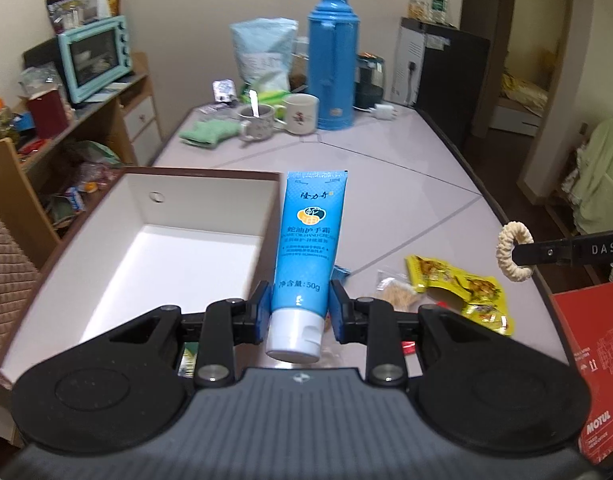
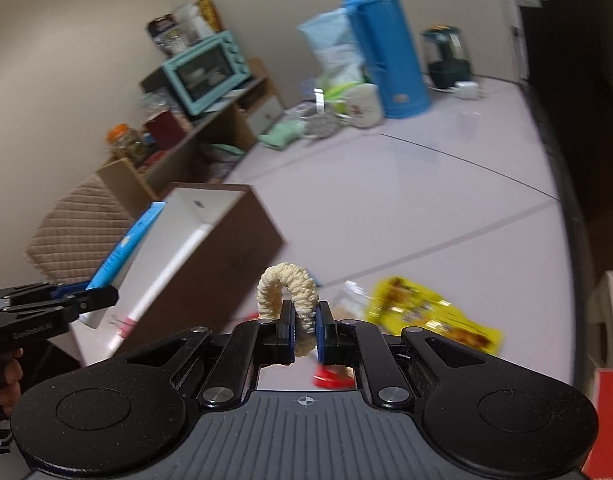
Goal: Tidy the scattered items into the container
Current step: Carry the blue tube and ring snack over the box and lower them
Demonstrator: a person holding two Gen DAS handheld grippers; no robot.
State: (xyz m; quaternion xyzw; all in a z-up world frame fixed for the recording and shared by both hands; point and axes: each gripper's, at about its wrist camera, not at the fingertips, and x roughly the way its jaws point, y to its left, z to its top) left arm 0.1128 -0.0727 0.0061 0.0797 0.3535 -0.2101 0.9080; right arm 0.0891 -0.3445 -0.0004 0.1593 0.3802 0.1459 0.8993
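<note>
A: The left gripper (image 1: 297, 316) has its blue pads clamped on a sky-blue plastic tube of hand cream with a white flip cap (image 1: 308, 248), gripping low on the body just above the cap. The cap points back toward the camera and the crimped end points away, up off the table.

B: And the right gripper (image 2: 305, 330)?

A: Pinched nearly flat on a cream-coloured knitted hair tie (image 2: 288, 300). The ring stands up above the pads, off the table. From the left wrist it shows at the right edge, the loop hanging on the black fingertips.

B: Where is the container?

A: An open rectangular box, brown outside and white inside (image 1: 106, 232), stands on the pale glossy table (image 1: 386, 184), to the left of the tube. The part of its white floor in view is bare. The tube's end sits over the box's right wall as seen from the left wrist.

B: What is still lying out?

A: A yellow foil snack packet (image 1: 466, 292) and a small clear packet with beige contents (image 1: 396, 294) just beside it, both on the table to the right of the box. Something small and red (image 2: 332, 378) lies under the right gripper; I cannot tell what it is.
</note>
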